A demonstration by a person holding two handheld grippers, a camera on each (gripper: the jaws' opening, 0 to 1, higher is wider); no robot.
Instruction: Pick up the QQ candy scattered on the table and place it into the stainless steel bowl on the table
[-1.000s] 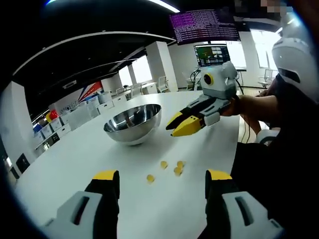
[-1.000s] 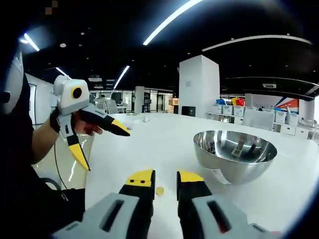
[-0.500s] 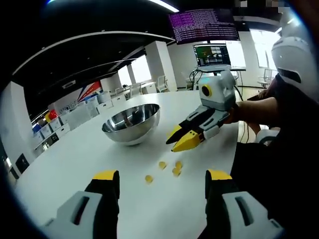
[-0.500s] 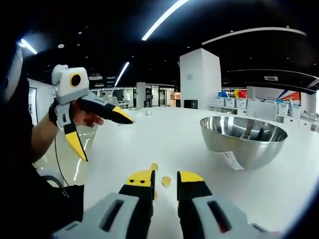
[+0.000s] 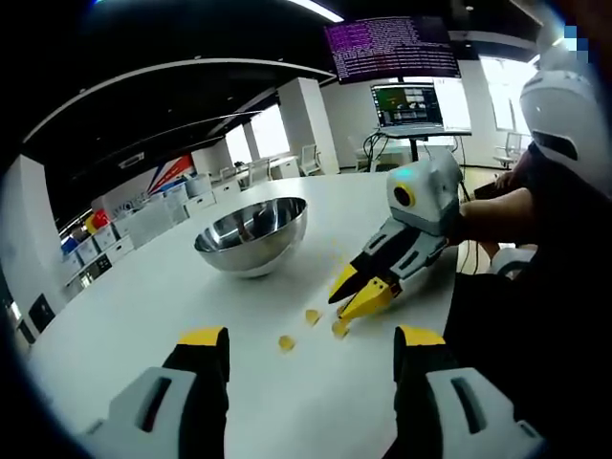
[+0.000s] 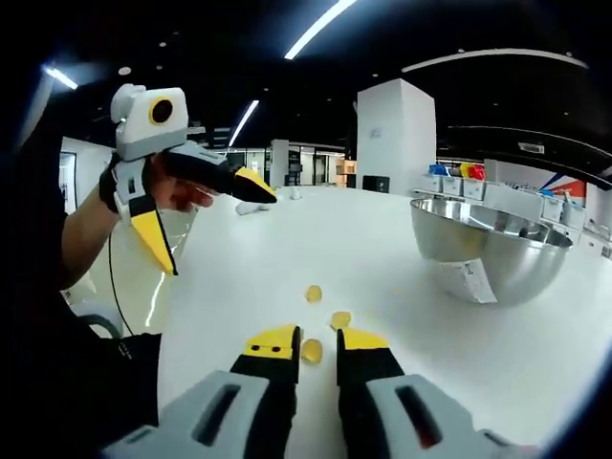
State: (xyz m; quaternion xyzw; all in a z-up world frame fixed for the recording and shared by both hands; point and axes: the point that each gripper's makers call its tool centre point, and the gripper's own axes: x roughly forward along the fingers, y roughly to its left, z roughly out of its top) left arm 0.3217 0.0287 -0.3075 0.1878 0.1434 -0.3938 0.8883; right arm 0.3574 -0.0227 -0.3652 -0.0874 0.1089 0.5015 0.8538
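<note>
**Yellow candies lie at the tips of the right tongs**

Yellow-tipped, the right tongs (image 5: 361, 298) are seen from the side in the left gripper view, lowered to the white table (image 5: 115, 316) with the jaws slightly parted and one candy (image 5: 339, 328) just below the tips. Whether that piece is touched cannot be told from there. Two more candies (image 5: 312, 316) are seen a little beyond it, on the far side from the person's hand (image 5: 483, 212), and the stainless steel bowl (image 5: 251, 234) stands further off in the same direction, well apart from the tips.

In the right gripper view the same tongs (image 6: 316, 342) are seen from behind. The jaws are nearly closed, with a narrow gap, and a candy (image 6: 312, 350) lies in that gap at the tips; a firm grip on it is not shown. Two candies (image 6: 340, 318) lie just ahead of the tips, and the bowl (image 6: 492, 253) stands ahead and to the right, bearing a white label (image 6: 467, 281). The left tongs (image 6: 206, 206) are held up off the table to the left, jaws spread wide and empty.

In the left gripper view the left tongs (image 5: 311, 339) are likewise shown wide open, nothing between them.
</note>
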